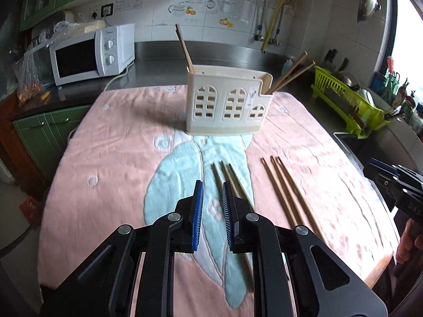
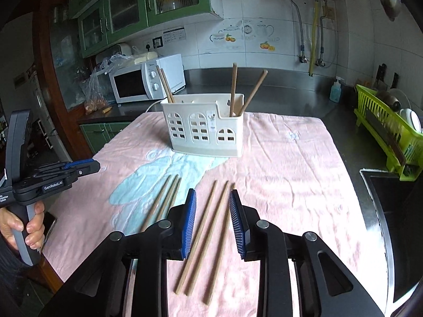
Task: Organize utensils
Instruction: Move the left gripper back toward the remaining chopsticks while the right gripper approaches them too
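A cream utensil holder stands on the pink cloth, with chopsticks upright in its left end and its right end. Two groups of three wooden chopsticks lie on the cloth. My left gripper hovers over the left group, jaws a little apart, gripping nothing. My right gripper hangs over the right group, jaws partly open with the sticks lying below the gap.
A white microwave sits on the dark counter at the back left. A green dish rack and a sink are to the right. A soap bottle stands behind. A hand holds the left gripper's handle.
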`<state>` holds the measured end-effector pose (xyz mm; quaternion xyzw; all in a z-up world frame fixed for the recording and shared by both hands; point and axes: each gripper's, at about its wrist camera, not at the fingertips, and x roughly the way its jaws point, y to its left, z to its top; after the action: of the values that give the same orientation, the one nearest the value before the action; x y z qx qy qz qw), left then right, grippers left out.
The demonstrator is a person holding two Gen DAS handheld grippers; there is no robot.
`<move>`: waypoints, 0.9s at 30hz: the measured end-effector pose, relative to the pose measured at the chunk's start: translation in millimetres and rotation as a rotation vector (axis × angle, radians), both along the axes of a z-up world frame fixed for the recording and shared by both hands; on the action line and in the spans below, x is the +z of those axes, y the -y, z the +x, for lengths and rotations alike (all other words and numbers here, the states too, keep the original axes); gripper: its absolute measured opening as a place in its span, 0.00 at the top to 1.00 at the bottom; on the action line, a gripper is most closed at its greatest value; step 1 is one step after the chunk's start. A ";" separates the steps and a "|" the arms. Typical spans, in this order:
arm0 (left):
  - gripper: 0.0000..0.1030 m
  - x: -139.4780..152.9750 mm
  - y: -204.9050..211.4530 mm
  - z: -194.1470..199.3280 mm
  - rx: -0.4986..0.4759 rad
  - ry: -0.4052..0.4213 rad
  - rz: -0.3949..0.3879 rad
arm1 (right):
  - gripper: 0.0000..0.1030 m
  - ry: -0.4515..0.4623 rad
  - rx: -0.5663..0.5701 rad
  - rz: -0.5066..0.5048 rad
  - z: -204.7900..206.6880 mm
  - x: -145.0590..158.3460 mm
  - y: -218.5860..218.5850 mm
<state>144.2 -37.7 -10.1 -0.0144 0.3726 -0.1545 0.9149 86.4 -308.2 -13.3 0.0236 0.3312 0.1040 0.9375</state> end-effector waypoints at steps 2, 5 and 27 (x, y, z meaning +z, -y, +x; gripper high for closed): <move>0.85 -11.6 2.7 -11.4 -0.008 -0.021 -0.012 | 0.75 -0.014 -0.020 0.005 -9.1 -13.2 0.3; 0.85 -28.8 11.7 -25.9 -0.030 -0.058 -0.032 | 0.75 -0.040 -0.036 -0.002 -20.6 -33.7 -1.4; 0.86 -109.1 42.3 -31.8 -0.036 -0.215 -0.018 | 0.75 -0.155 -0.069 -0.027 -42.5 -108.0 -12.4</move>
<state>112.4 -80.0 -119.2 -0.0323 0.4674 -0.1716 0.8666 43.9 -295.8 -121.3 0.0304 0.4033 0.0650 0.9122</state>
